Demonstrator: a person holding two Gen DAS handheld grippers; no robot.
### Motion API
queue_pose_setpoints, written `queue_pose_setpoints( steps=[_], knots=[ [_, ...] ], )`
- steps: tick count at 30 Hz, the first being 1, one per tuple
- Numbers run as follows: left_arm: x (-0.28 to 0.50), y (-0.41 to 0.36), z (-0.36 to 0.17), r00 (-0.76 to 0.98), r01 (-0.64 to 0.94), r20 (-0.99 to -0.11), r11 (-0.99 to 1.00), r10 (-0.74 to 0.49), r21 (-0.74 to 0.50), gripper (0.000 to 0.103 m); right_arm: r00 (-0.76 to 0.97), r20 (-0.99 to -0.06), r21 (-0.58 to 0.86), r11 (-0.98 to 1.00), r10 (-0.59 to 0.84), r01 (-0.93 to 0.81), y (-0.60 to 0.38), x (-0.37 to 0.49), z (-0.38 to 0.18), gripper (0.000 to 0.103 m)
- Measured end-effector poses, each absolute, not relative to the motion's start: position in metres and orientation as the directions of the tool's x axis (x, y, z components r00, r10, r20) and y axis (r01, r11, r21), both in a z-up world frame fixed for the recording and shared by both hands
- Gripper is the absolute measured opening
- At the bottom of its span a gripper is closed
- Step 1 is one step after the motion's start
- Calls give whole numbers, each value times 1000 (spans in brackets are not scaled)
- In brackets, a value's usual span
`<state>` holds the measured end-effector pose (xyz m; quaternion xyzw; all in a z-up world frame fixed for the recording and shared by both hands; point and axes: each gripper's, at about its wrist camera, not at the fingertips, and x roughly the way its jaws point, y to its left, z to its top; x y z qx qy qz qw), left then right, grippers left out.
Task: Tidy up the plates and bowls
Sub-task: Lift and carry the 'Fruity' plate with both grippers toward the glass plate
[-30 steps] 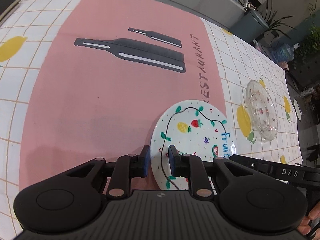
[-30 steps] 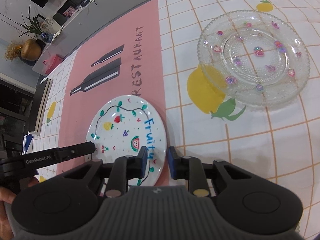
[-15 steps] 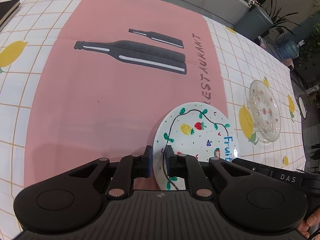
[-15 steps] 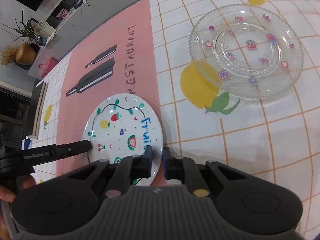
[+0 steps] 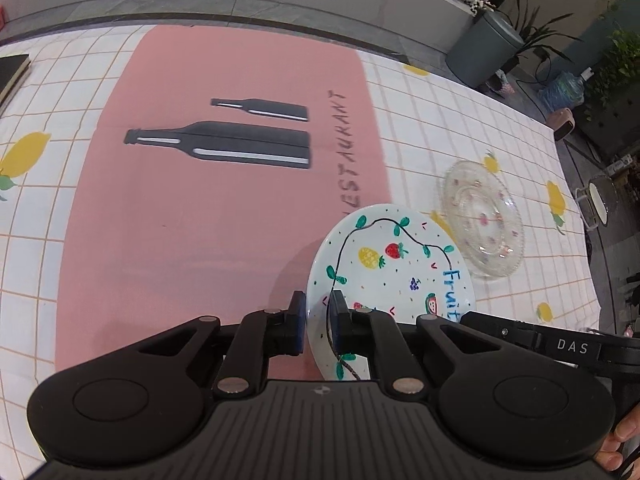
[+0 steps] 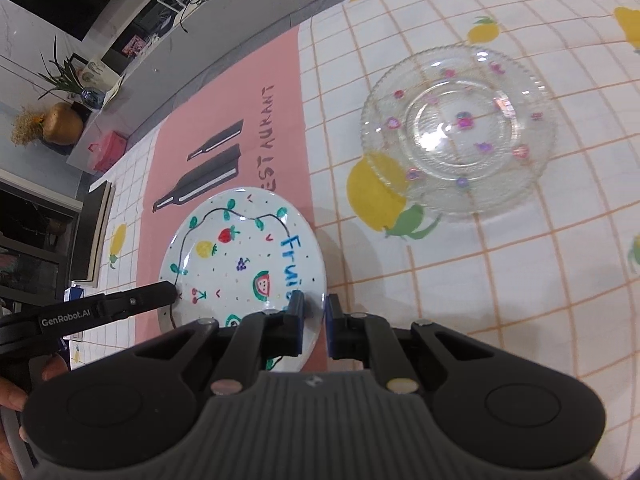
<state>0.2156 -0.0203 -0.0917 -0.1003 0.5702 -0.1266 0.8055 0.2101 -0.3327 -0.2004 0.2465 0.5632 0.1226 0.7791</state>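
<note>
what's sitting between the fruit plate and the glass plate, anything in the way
Nothing visible. The fruit plate, held at opposite rims by the left gripper and right gripper, has only bare tablecloth between it and the glass plate, which holds nothing.

left hand-held gripper (image 5: 318, 324) black, blue pads (image 5: 298, 322) | right hand-held gripper (image 6: 312, 326) black, silver pivots

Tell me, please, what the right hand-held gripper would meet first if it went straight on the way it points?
The right hand-held gripper already straddles the rim of the painted fruit plate, so it would slide further onto that; the glass plate lies off to its right.
</note>
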Motion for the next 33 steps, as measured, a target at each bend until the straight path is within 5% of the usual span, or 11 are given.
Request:
queue_pose_setpoints(
  steps=[21,33],
  knots=[
    [142,-124,-88,228,162,-913,938,-339,-307,11,316,-858,472,864,405,175,-433,121,-192,8],
    [119,-150,-116,153,201,-956,955,-249,-217,13,216,-910,390,906,353,164,-434,97,-212,8]
  ],
)
